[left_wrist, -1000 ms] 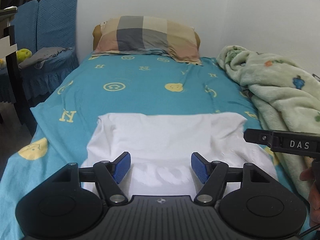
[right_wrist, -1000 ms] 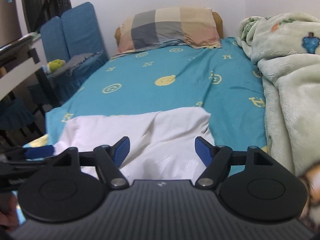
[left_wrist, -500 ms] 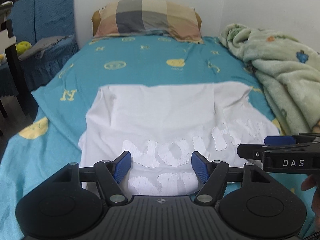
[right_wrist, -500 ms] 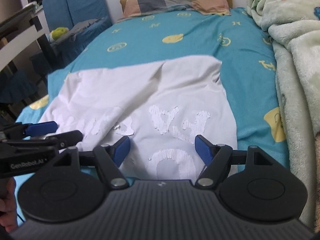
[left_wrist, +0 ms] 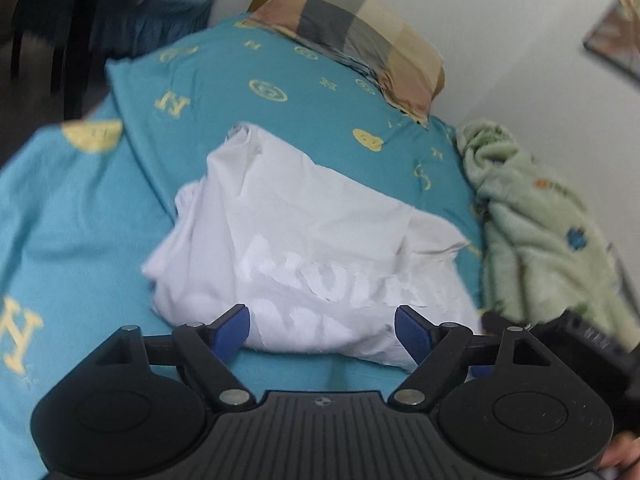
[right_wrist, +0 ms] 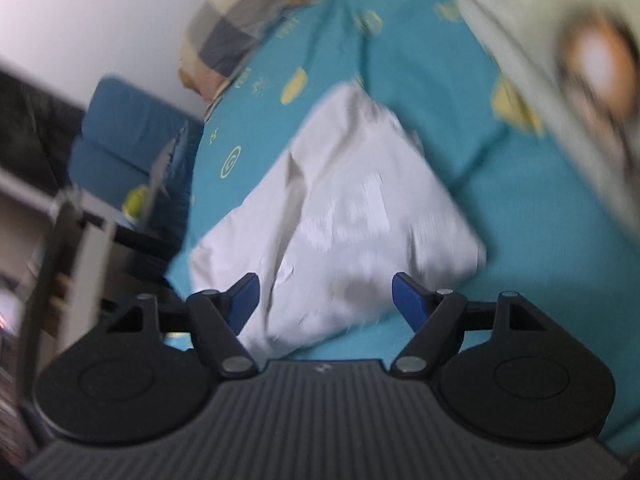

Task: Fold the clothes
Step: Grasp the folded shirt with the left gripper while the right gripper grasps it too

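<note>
Though blurred, white shirt [left_wrist: 304,236] seemingly lengthwise toward pillow [left_wrist: 352,36]

The light is soft, even and rather cool, with no hard shadows and no glare. Both views are tilted and smeared by motion blur, much stronger in the right wrist view, where the blanket [right_wrist: 580,72] and the pillow [right_wrist: 240,24] are only soft patches. The white garment [left_wrist: 320,248] looks slightly overexposed, its print hard to read. Fisheye distortion bends the edges, and the corners are dark
</note>
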`<state>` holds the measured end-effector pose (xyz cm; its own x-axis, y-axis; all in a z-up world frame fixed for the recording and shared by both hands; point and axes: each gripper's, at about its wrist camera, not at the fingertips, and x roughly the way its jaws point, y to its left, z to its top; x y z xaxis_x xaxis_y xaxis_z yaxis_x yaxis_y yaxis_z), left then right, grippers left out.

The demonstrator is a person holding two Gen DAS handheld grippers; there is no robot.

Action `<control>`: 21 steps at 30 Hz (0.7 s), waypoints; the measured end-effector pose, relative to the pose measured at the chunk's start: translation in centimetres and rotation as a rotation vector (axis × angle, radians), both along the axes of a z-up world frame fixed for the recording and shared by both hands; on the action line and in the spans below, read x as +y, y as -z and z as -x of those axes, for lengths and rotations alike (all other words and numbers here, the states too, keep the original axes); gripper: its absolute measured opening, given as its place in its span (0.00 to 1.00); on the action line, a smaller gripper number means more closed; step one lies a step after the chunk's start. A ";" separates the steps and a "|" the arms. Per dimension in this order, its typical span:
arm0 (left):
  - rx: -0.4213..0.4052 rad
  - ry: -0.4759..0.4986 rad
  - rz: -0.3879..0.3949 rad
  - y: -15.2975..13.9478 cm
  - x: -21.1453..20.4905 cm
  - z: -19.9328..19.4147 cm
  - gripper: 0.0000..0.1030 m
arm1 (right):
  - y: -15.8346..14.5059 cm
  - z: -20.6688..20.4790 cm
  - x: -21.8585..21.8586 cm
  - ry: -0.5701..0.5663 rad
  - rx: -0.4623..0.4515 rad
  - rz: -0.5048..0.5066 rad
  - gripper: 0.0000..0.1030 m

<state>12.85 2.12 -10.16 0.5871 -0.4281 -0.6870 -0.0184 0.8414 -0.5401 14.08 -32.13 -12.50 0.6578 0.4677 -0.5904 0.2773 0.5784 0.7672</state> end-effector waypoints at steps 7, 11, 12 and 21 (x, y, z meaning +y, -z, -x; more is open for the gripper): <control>0.204 -0.132 0.347 3.9 2.1 -0.4 0.80 | 5.9 0.1 0.5 0.086 0.199 -0.384 0.73; 0.274 -0.270 0.568 7.5 3.5 -1.1 0.80 | 7.8 -0.4 0.8 0.174 0.208 -0.500 0.72; 0.275 -0.304 0.613 8.2 3.8 -1.2 0.80 | 8.0 -0.6 0.8 0.197 0.200 -0.519 0.72; 0.221 -0.411 0.787 10.0 5.7 -2.9 0.69 | 8.6 -0.3 -0.2 0.388 0.152 -0.588 0.70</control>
